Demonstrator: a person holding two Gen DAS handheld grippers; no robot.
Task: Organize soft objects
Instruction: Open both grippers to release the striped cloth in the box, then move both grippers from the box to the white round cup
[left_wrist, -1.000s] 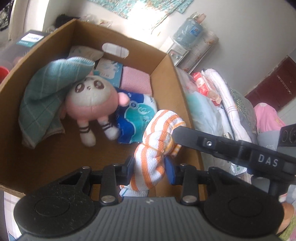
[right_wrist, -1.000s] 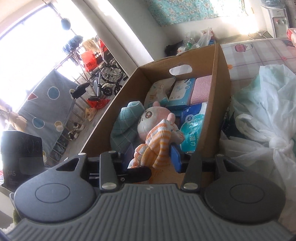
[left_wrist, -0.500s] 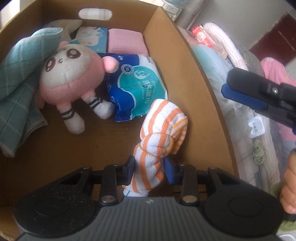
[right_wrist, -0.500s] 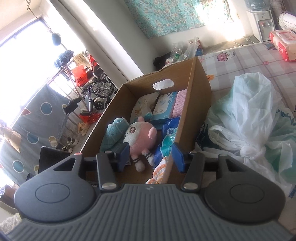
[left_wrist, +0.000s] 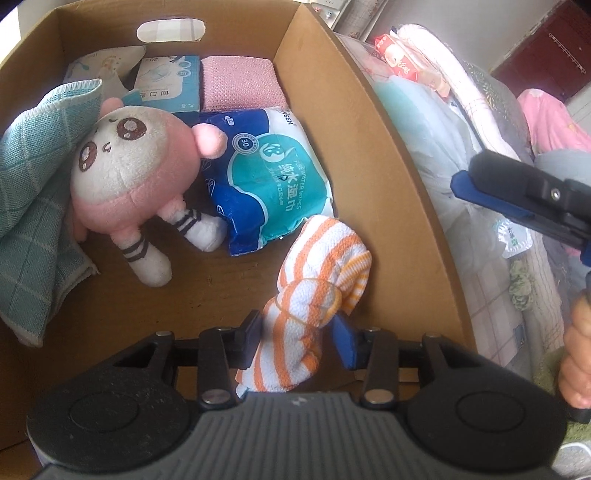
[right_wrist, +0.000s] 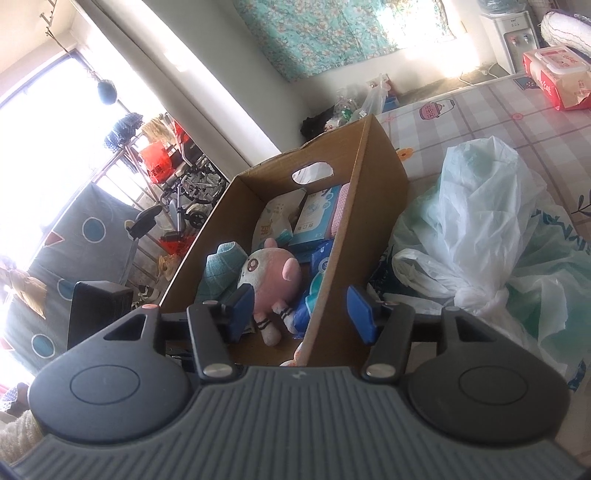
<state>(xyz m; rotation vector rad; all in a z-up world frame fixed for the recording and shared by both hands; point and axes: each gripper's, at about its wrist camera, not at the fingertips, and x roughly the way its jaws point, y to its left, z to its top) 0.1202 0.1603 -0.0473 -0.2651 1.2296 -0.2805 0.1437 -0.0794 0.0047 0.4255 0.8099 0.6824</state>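
Observation:
An orange-and-white striped towel bundle (left_wrist: 321, 266) stands inside the cardboard box (left_wrist: 369, 147), against its right wall. My left gripper (left_wrist: 297, 332) points down over it and its jaws are opening. The towel's lower end is between the pads; the left pad touches it and the right pad stands just off it. My right gripper (right_wrist: 301, 308) is outside the box's near right corner, jaws opening, with nothing between them. One of its fingers (left_wrist: 517, 199) shows in the left wrist view. Only a sliver of the towel (right_wrist: 295, 360) shows in the right wrist view.
The box also holds a pink plush doll (left_wrist: 129, 173), a teal checked cloth (left_wrist: 33, 184), a blue wet-wipes pack (left_wrist: 273, 184), a pink folded cloth (left_wrist: 240, 85) and a tissue box (left_wrist: 166, 85). Crumpled plastic bags (right_wrist: 480, 221) lie right of the box. A person's hand (left_wrist: 576, 350) is at the right edge.
The right gripper let go of the striped towel and drew back out of the box. The left gripper sank into the box with the towel, and its jaws have widened.

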